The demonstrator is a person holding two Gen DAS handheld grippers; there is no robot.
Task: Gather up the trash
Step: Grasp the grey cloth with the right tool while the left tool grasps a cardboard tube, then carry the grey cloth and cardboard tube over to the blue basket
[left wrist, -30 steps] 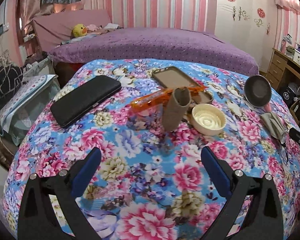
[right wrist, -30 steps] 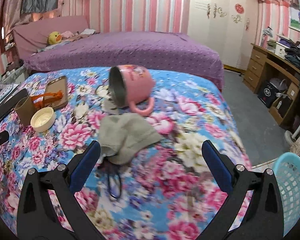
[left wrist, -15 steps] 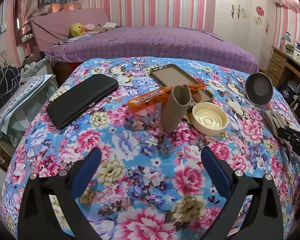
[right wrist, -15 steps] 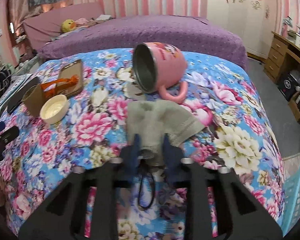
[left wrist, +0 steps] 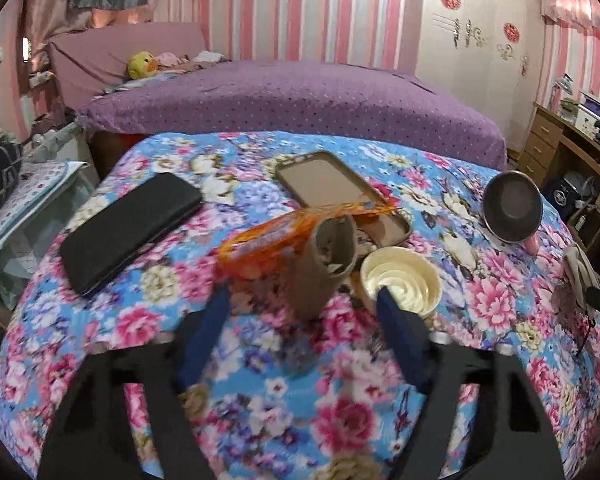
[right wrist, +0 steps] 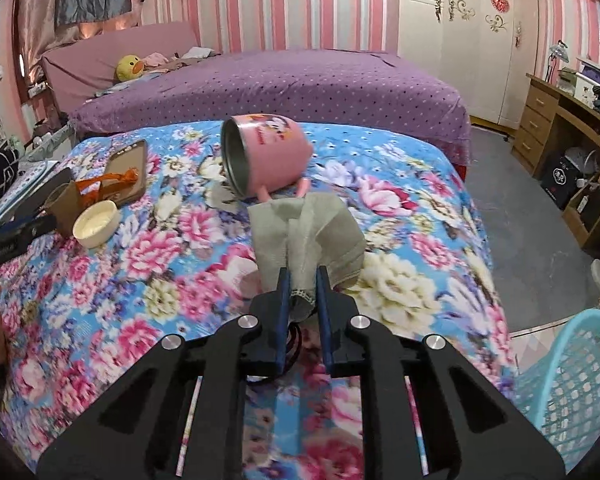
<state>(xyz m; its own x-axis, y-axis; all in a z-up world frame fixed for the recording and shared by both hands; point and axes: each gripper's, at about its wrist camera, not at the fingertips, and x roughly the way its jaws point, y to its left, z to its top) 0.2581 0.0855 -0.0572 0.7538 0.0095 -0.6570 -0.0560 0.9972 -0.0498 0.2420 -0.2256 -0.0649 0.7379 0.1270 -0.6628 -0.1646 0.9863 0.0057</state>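
Note:
A brown cardboard tube (left wrist: 324,264) stands tilted on the floral table, against an orange wrapper (left wrist: 272,236) and beside a cream lid (left wrist: 400,280). My left gripper (left wrist: 304,300) is open, its blue fingers on either side of the tube's base, not touching it. My right gripper (right wrist: 302,280) is shut on a grey-green face mask (right wrist: 304,236) and lifts its near edge off the table; the mask's black ear loop hangs under the fingers. The tube (right wrist: 66,208), wrapper (right wrist: 108,180) and lid (right wrist: 96,224) show at the left of the right wrist view.
A black case (left wrist: 128,228) and a brown phone case (left wrist: 332,188) lie on the table. A pink mug (right wrist: 264,160) lies on its side behind the mask. A light blue mesh basket (right wrist: 572,396) stands on the floor at the right. A purple bed is behind.
My right gripper closed on the mask and raised it. My left gripper moved forward to the tube and its fingers narrowed around it.

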